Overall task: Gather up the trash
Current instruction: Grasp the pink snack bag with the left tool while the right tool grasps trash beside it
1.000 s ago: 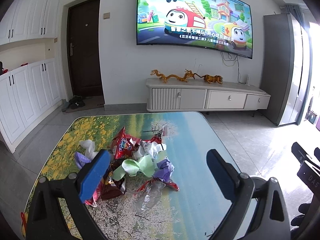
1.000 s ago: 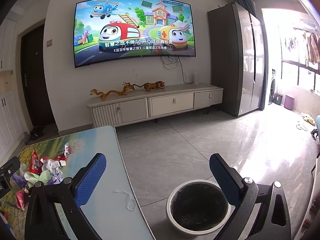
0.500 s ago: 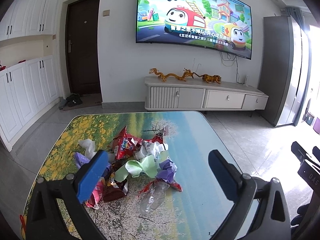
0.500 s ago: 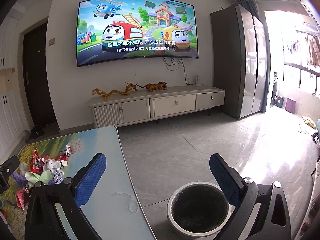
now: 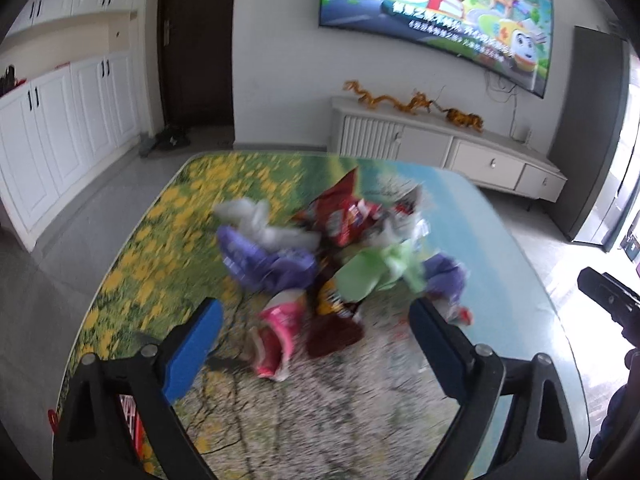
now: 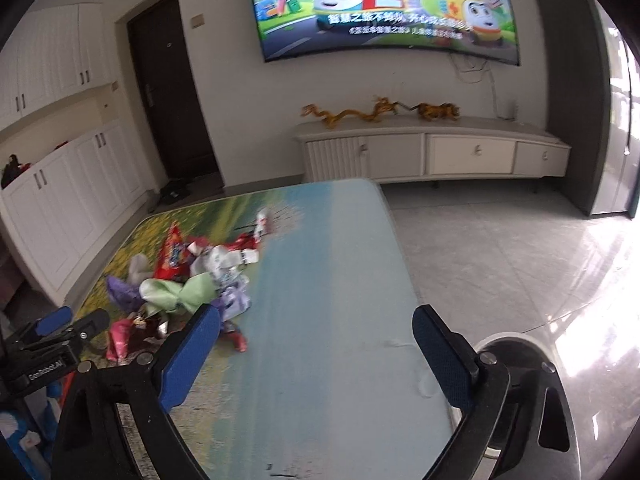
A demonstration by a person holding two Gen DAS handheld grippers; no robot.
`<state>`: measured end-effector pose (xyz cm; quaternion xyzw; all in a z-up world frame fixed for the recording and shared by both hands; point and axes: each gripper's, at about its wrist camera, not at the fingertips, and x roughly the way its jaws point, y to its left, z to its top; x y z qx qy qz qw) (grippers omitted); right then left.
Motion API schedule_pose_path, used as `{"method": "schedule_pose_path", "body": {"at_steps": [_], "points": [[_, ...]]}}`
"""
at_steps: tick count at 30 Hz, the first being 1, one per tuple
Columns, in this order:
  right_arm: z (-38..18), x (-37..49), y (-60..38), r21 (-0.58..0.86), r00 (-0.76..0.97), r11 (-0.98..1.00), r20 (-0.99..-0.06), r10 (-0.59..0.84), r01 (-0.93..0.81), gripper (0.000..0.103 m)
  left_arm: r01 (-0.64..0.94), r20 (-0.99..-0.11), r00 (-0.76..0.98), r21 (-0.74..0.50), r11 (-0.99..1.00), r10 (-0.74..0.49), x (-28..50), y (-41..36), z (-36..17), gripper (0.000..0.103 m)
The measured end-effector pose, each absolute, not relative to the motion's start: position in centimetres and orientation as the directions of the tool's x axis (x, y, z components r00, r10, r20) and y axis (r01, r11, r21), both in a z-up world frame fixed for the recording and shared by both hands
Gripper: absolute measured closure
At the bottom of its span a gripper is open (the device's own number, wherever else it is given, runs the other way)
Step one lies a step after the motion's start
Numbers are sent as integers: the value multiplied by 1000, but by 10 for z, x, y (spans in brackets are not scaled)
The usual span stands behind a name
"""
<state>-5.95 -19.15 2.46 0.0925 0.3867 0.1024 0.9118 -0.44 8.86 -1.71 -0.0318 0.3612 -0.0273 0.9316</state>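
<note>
A: status L?

B: left gripper over the table, angled down at the trash pile. Jaws wide but closing. Pink wrapper sits in the gap between the pads in view, pads not touching it. Nothing pinched.

A: pile contents?

B: blurry. Red snack bag, green wrapper, purple wrappers, white crumpled bits, dark red piece just beside the pink one. All bunched mid-table, touching/overlapping. Can't tell more than that.

A: R?

B: right gripper also over the table, on the bare blue side. Jaws spread wide, closing too, only tabletop between them. Holding nothing. Pile is off its left pad, near but apart. L gripper shows at left edge of right wrist view.

A: bin?

B: round dark bin on the floor just beside table's right edge, mostly hidden behind R gripper's right finger. Can't see inside.

A: bg?

B: TV on the wall, cabinet under it.
</note>
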Motion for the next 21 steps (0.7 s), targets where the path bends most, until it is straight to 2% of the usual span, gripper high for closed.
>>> {"method": "schedule_pose_path", "body": {"at_steps": [4, 9, 17, 19, 21], "points": [[5, -37, -165, 346, 580, 921, -719, 383, -179, 30, 14, -725, 684, -97, 995, -80, 3, 108, -38, 20], [-15, -11, -143, 432, 496, 883, -735, 463, -184, 39, 5, -760, 641, -134, 991, -106, 16, 123, -53, 30], [-36, 9, -126, 474, 412, 867, -767, 492, -155, 43, 25, -802, 582, -150, 988, -136, 35, 127, -69, 44], [-41, 12, -125, 487, 395, 861, -770, 502, -144, 53, 35, -811, 566, -155, 987, -148, 40, 124, -73, 51], [-45, 13, -124, 502, 379, 853, -769, 514, -139, 67, 44, -818, 554, -159, 986, -157, 42, 122, -76, 63]]}}
